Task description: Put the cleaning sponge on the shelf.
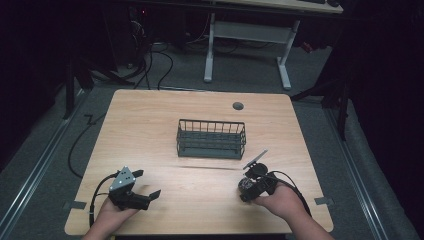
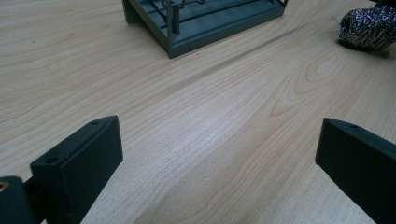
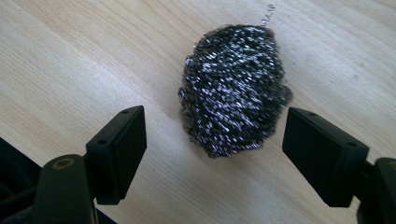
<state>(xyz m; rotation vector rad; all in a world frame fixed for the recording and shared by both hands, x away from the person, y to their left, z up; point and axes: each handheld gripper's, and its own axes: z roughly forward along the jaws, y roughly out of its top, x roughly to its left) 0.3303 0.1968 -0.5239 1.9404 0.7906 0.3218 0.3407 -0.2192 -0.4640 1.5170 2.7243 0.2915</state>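
A steel wool scourer [image 3: 233, 88] lies on the wooden table [image 1: 150, 130] near its front right. My right gripper [image 3: 215, 140] is open around it, one black jaw on either side, with a gap between each pad and the wool. In the high view the right gripper [image 1: 248, 189] points down at the scourer [image 1: 244, 184]. My left gripper [image 1: 146, 183] rests at the front left, open with bare wood between its jaws [image 2: 219, 144]. From the left gripper view the scourer [image 2: 369, 28] sits far off at the upper right.
A dark wire basket [image 1: 211, 139] stands mid-table, its corner at the top of the left gripper view [image 2: 210, 23]. A round cable hole [image 1: 238, 106] sits near the far edge. Beyond the table are a white desk frame [image 1: 247, 35] and floor cables [image 1: 150, 65].
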